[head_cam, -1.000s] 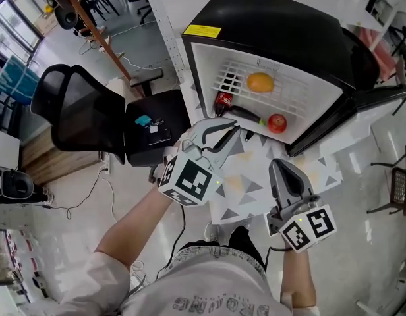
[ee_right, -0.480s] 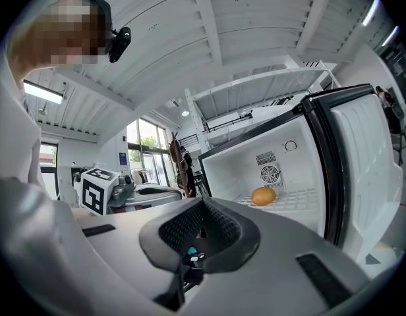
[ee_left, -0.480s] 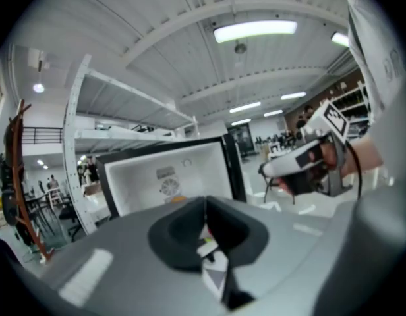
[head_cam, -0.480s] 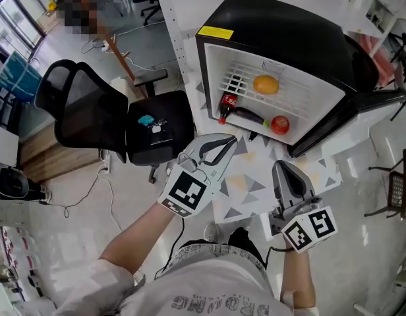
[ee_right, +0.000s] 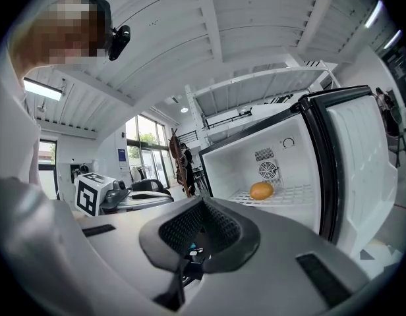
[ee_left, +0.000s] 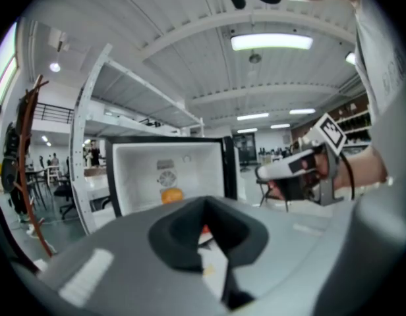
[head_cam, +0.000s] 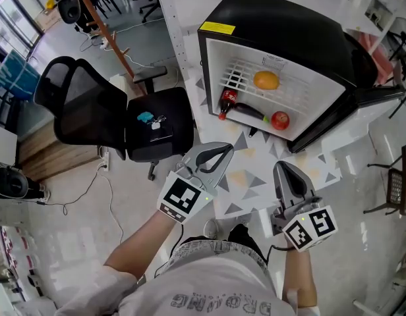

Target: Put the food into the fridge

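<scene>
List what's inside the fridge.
Orange on the wire shelf; below it a soda bottle, a dark long vegetable and a red fruit. The shelf covers the space behind those three.

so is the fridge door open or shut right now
Open: the door of the black mini fridge stands swung aside, and the white inside shows, with a round orange fruit on its wire shelf.

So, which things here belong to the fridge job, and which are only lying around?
Part of the job:
- open fridge
- orange on its shelf
- cola bottle
- dark eggplant-like vegetable
- red round fruit
- left gripper and right gripper, both shut and empty

Just lying about:
- office chair
- small teal thing on its seat
- patterned mat
</scene>
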`<state>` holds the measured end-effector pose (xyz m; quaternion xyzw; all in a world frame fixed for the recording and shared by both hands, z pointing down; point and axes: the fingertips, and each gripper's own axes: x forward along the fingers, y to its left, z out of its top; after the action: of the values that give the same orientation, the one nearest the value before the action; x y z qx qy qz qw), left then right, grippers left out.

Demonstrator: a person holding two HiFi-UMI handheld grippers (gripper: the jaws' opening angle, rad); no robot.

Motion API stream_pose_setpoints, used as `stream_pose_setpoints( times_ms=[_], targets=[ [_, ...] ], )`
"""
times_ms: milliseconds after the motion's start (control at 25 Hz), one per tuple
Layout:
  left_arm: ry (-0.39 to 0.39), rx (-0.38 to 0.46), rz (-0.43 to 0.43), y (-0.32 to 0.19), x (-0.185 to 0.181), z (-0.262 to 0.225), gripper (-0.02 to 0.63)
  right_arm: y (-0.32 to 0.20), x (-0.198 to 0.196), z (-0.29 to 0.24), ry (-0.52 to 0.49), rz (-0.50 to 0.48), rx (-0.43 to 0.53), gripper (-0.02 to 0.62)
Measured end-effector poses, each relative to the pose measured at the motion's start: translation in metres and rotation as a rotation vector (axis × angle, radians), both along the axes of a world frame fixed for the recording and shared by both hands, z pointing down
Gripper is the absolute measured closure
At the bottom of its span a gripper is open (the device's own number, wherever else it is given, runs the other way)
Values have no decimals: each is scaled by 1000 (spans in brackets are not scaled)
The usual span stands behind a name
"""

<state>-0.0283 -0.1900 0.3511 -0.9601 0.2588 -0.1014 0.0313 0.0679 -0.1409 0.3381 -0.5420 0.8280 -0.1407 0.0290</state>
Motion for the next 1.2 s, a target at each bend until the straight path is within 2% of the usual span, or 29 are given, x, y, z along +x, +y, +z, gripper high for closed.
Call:
stream_pose_setpoints(
  times_ms=[360,760,1200],
  targets=[
    [47,-55,-11,8,-8,14,598,2,-1,5,12,-11,-13,594],
    [72,-67,-13,11,-9,16,598,2,1,7,14,-23,-16,594],
    [64,-45,-2,11,-2,13,598,-1,3,8,20,-35,-15,594]
  ],
)
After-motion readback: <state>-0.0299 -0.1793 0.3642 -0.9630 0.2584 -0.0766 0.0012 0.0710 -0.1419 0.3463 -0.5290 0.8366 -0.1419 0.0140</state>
